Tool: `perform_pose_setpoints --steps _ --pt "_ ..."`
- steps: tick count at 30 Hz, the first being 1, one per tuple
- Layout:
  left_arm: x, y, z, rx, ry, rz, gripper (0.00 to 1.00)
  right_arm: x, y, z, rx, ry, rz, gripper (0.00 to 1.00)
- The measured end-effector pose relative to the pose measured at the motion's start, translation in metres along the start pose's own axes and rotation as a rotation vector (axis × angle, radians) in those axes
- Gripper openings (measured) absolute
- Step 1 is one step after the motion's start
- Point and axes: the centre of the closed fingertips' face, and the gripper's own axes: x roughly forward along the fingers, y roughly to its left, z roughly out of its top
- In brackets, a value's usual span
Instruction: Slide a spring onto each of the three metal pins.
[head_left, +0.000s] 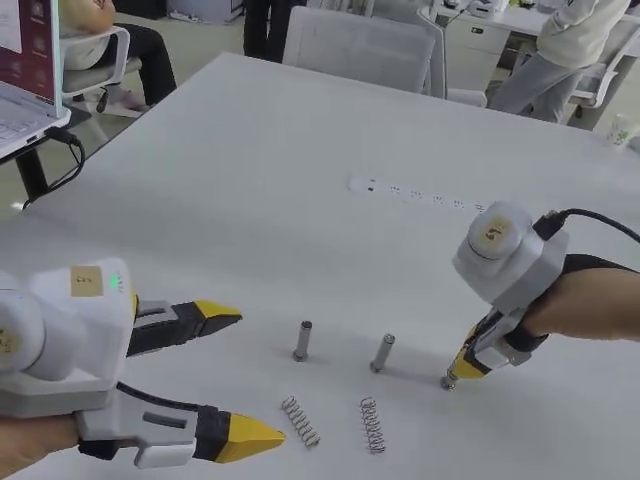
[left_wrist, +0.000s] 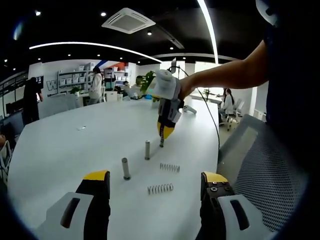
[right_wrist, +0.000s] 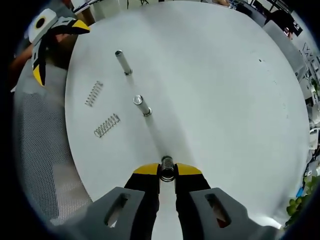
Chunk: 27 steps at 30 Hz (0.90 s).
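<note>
Right gripper (right_wrist: 167, 172) first: we see its yellow-tipped jaws drawn narrow around a spring (right_wrist: 167, 168). It stands on end at the table (head_left: 300, 180), long axis vertical, so the right gripper view looks straight down the coil. We cannot tell whether a pin sits inside it. In a row to its left a bare pin (head_left: 382, 352) and a second pin (head_left: 303, 340) both stand upright. In front of them lie two more, flat on the table: one loose spring (head_left: 372, 425) points almost straight away from us, the other loose spring (head_left: 299, 420) slants a little leftward. Our left gripper (head_left: 245, 375) hovers near that one, jaws spread wide and holding nothing. We see a tan sticker (head_left: 86, 281) on it, its mark too small to read.
</note>
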Motion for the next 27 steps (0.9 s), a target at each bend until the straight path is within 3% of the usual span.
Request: perform_pose_setpoints --steps 16,27 --pt "-0.002 0.0 0.001 -0.004 -0.005 0.003 0.7 0.011 -0.003 -0.006 -0.002 0.013 -0.013 0.09" --pt "0.0 0.0 0.001 -0.006 -0.005 0.003 0.69 0.011 -0.004 -0.005 0.004 -0.008 -0.013 0.11"
